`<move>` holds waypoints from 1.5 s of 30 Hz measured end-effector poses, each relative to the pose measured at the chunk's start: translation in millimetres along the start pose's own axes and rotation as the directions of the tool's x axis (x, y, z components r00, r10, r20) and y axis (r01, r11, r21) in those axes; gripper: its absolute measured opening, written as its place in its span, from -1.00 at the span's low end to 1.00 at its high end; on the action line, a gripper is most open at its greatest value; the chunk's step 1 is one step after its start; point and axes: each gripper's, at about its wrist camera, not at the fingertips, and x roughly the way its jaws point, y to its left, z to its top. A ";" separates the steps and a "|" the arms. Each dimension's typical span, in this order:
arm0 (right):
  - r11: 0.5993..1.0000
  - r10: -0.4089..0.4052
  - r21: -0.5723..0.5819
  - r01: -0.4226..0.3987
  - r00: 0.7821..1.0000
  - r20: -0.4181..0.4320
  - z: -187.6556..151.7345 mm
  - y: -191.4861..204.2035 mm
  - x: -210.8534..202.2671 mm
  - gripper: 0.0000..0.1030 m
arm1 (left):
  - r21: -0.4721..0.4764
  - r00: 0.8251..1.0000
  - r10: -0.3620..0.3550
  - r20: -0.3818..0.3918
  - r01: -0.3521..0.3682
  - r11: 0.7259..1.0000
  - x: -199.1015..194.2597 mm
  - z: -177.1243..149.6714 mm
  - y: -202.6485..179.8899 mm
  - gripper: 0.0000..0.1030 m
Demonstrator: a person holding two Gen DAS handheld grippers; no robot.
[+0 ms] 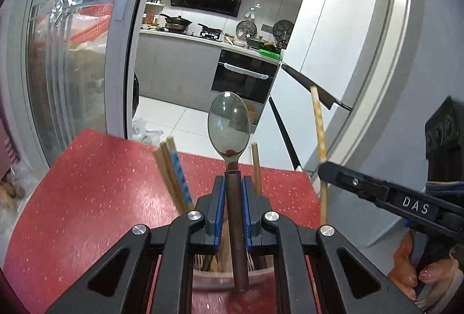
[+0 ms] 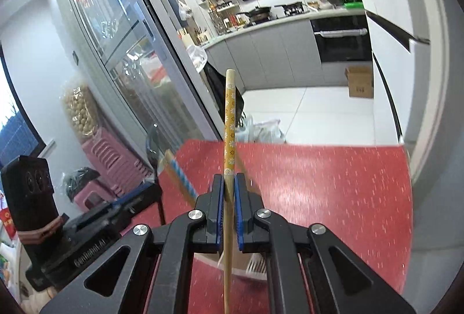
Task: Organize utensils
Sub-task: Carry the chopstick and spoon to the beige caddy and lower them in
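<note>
My left gripper (image 1: 233,183) is shut on a spoon (image 1: 229,122) with a steel bowl and dark brown handle, held upright above a clear utensil holder (image 1: 232,282). Several chopsticks (image 1: 174,171) stand in the holder. My right gripper (image 2: 229,183) is shut on a bamboo chopstick with a yellow flowered top (image 2: 229,122), held upright; it also shows in the left wrist view (image 1: 319,122), right of the spoon. The right gripper (image 1: 323,169) shows there from the side. The holder's rim (image 2: 255,267) lies under the right gripper.
A red speckled table (image 1: 95,192) carries the holder; its far edge meets a white tiled floor. A glass sliding door (image 1: 72,67) stands on the left, a white fridge (image 1: 348,38) on the right. Pink stools (image 2: 110,166) stand left of the table.
</note>
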 end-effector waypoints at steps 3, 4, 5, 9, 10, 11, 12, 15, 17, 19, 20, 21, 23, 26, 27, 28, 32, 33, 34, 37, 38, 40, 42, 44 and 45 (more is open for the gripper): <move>1.000 -0.006 -0.020 0.006 1.000 0.023 8.3 -1.3 14.4 -0.85 | 0.009 1.000 0.006 0.011 -0.006 1.000 15.6 1.5 0.8 -0.24; 0.999 -0.019 -0.041 0.020 0.999 0.037 10.8 -0.5 20.1 -0.85 | 0.012 1.000 0.009 0.017 -0.009 1.000 18.5 1.3 1.1 -0.24; 0.998 -0.028 -0.056 0.030 0.999 0.046 10.6 0.5 23.0 -0.85 | 0.014 1.000 0.014 0.025 -0.015 1.000 23.8 0.9 2.0 -0.24; 0.990 -0.071 -0.111 0.082 0.992 0.102 6.5 1.4 35.2 -0.85 | 0.003 0.999 0.026 0.041 -0.026 1.000 41.6 -1.2 7.6 -0.24; 0.987 -0.084 -0.127 0.099 0.989 0.120 4.6 1.6 37.5 -0.85 | 0.000 0.999 0.027 0.046 -0.027 1.000 44.2 -2.9 8.8 -0.24; 0.982 -0.098 -0.148 0.119 0.985 0.142 2.3 2.5 39.8 -0.85 | 0.000 0.998 0.031 0.053 -0.031 1.000 46.5 -4.1 9.6 -0.24; 0.977 -0.108 -0.166 0.135 0.981 0.160 -0.3 3.3 42.1 -0.85 | 0.002 0.997 0.036 0.063 -0.036 0.999 48.0 -6.3 10.7 -0.24; 0.962 -0.121 -0.219 0.162 0.975 0.186 -8.4 6.7 51.5 -0.85 | 0.014 0.993 0.061 0.101 -0.062 0.998 49.1 -14.3 8.8 -0.24; 0.952 -0.130 -0.251 0.176 0.973 0.189 -14.6 9.5 58.7 -0.85 | 0.026 0.991 0.077 0.113 -0.080 0.996 52.0 -21.3 6.4 -0.24; 0.938 -0.143 -0.287 0.196 0.970 0.198 -23.5 13.0 65.4 -0.85 | 0.032 0.990 0.080 0.116 -0.084 0.996 54.4 -26.7 5.0 -0.24; 0.933 -0.147 -0.297 0.204 0.968 0.204 -27.3 13.2 66.8 -0.85 | 0.037 0.990 0.079 0.115 -0.084 0.996 55.1 -29.3 3.6 -0.24; 0.928 -0.147 -0.310 0.207 0.967 0.207 -32.3 13.6 68.4 -0.85 | 0.049 0.990 0.084 0.117 -0.090 0.995 56.2 -32.3 1.8 -0.24; 0.921 -0.150 -0.326 0.214 0.966 0.211 -40.8 14.1 69.1 -0.85 | 0.072 0.988 0.095 0.125 -0.105 0.992 55.6 -37.1 -1.3 -0.24; 0.917 -0.144 -0.337 0.211 0.966 0.213 -51.8 13.6 65.8 -0.85 | 0.094 0.986 0.103 0.129 -0.116 0.989 52.9 -41.9 -2.6 -0.24; 0.917 -0.143 -0.339 0.210 0.967 0.212 -54.9 12.7 64.3 -0.85 | 0.101 0.986 0.106 0.126 -0.118 0.988 52.3 -42.7 -3.5 -0.24; 0.917 -0.143 -0.340 0.209 0.967 0.210 -57.4 11.2 63.6 -0.85 | 0.106 0.987 0.108 0.123 -0.121 0.987 52.2 -44.1 -3.6 -0.24; 0.916 -0.139 -0.347 0.201 0.971 0.194 -68.4 7.8 60.8 -0.85 | 0.112 0.988 0.124 0.098 -0.134 0.985 53.3 -49.2 -3.3 -0.24; 0.916 -0.140 -0.349 0.199 0.972 0.188 -70.6 7.2 60.1 -0.85 | 0.111 0.987 0.130 0.096 -0.140 0.984 52.5 -50.3 -2.9 -0.24; 0.915 -0.139 -0.351 0.197 0.973 0.184 -72.4 7.2 59.6 -0.85 | 0.111 0.986 0.134 0.096 -0.144 0.983 52.0 -50.4 -2.4 -0.24; 0.914 -0.143 -0.355 0.194 0.976 0.167 -77.3 6.8 58.3 -0.85 | 0.122 0.986 0.142 0.083 -0.152 0.981 51.1 -52.1 -2.4 -0.24; 0.915 -0.142 -0.355 0.192 0.977 0.162 -78.5 5.9 58.5 -0.85 | 0.125 0.986 0.147 0.077 -0.156 0.980 50.8 -53.1 -2.0 -0.24; 0.920 -0.136 -0.348 0.181 0.979 0.151 -78.6 4.3 57.3 -0.85 | 0.128 0.986 0.151 0.068 -0.158 0.979 48.2 -53.6 -1.3 -0.24; 0.928 -0.126 -0.333 0.164 0.983 0.132 -76.6 3.3 56.8 -0.84 | 0.132 0.986 0.155 0.066 -0.163 0.978 45.7 -55.5 -1.1 -0.24; 0.933 -0.124 -0.323 0.155 0.986 0.116 -75.9 1.8 57.5 -0.84 | 0.135 0.985 0.162 0.064 -0.169 0.976 42.3 -55.8 -0.7 -0.24; 0.934 -0.126 -0.322 0.155 0.986 0.111 -75.5 1.7 57.4 -0.84 | 0.134 0.985 0.162 0.062 -0.169 0.976 41.5 -56.1 -0.8 -0.24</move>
